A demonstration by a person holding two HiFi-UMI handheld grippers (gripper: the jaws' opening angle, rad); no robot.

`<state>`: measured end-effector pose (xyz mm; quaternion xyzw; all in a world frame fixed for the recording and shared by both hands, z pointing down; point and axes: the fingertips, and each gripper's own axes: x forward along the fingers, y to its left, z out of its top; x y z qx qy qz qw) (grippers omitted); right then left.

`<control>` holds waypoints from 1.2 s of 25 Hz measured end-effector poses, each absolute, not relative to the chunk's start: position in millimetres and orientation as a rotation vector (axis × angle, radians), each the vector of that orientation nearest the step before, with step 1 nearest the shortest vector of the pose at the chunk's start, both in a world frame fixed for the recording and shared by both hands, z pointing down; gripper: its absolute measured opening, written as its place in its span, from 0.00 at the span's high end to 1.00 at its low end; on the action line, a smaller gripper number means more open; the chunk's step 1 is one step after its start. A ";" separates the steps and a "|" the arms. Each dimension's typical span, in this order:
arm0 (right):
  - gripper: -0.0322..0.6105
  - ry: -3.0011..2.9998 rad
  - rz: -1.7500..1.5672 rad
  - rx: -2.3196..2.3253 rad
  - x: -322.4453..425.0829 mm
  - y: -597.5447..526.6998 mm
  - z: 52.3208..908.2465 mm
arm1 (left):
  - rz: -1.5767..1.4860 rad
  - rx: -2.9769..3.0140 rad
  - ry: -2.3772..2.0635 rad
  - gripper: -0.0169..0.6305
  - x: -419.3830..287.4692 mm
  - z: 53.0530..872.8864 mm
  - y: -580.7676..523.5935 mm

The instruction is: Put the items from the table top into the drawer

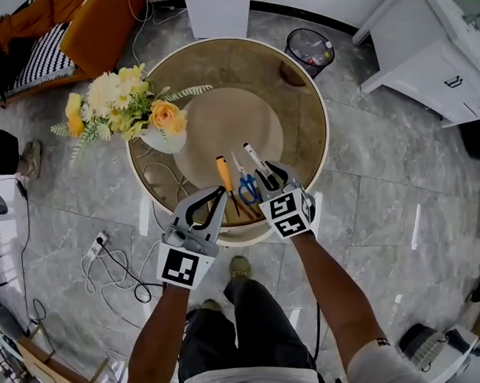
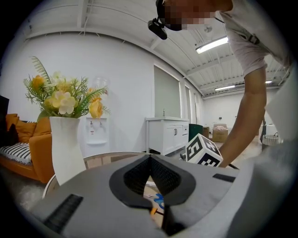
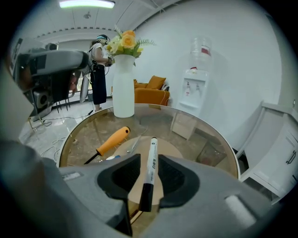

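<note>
One marker [image 3: 150,174] | axis along right gripper [image 3: 145,159], between parted jaws, cap nearest | left gripper [image 2: 150,157] closed, empty

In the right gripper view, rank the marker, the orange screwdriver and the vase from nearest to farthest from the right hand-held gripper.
1. Marker, between the jaws.
2. Screwdriver, just ahead, to the left.
3. Vase, far back, left of centre.
</note>
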<state>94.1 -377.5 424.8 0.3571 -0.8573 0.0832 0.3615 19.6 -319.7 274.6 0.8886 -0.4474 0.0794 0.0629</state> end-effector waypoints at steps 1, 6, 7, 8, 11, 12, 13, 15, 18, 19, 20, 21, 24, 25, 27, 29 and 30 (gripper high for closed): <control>0.77 -2.203 0.218 0.916 93.6 -378.7 428.3 | 0.244 2.686 -1.349 0.97 19.2 276.6 -318.8; 0.77 -2.178 0.247 0.914 94.4 -381.9 440.9 | 0.249 2.670 -1.345 0.97 15.3 282.0 -313.4; 0.77 -2.174 0.252 0.919 95.1 -383.1 442.0 | 0.250 2.671 -1.345 0.97 14.2 281.8 -312.7; 0.77 -2.170 0.257 0.925 95.8 -384.5 442.9 | 0.251 2.673 -1.346 0.97 12.9 281.5 -312.2; 0.78 -2.163 0.278 0.932 96.6 -386.2 445.9 | 0.251 2.674 -1.351 0.97 7.9 280.8 -310.8; 0.78 -2.165 0.281 0.930 96.2 -386.1 446.4 | 0.248 2.670 -1.354 0.97 6.3 280.6 -310.3; 0.79 -2.169 0.282 0.928 95.7 -385.6 446.6 | 0.246 2.669 -1.355 0.98 5.0 280.3 -309.8; 0.81 -2.174 0.273 0.925 94.7 -384.1 446.4 | 0.247 2.671 -1.353 0.97 3.7 279.9 -308.1; 0.84 -2.173 0.258 0.923 93.4 -382.9 446.1 | 0.250 2.679 -1.348 0.98 2.6 280.1 -305.2; 0.84 -2.173 0.258 0.926 93.4 -382.8 446.3 | 0.246 2.677 -1.349 0.97 1.8 280.6 -304.1; 0.84 -2.172 0.260 0.932 93.7 -382.9 446.4 | 0.243 2.673 -1.350 0.97 1.2 281.0 -303.0; 0.84 -2.171 0.261 0.941 94.4 -383.0 445.9 | 0.240 2.669 -1.350 0.97 0.7 281.3 -301.6; 0.84 -2.173 0.232 0.962 94.7 -380.0 438.0 | 0.250 2.667 -1.343 0.97 -0.1 281.6 -296.1; 0.84 -2.176 0.218 0.964 93.5 -377.7 433.8 | 0.253 2.665 -1.342 0.97 -1.0 281.3 -294.2; 0.85 -2.186 0.200 0.972 90.4 -372.6 424.3 | 0.256 2.660 -1.343 0.97 -3.5 279.1 -290.0; 0.85 -2.198 0.191 0.986 87.6 -366.7 413.3 | 0.261 2.664 -1.344 0.97 -5.3 275.1 -284.7; 0.85 -2.205 0.187 0.994 86.2 -363.1 407.2 | 0.261 2.668 -1.344 0.97 -5.9 272.6 -281.5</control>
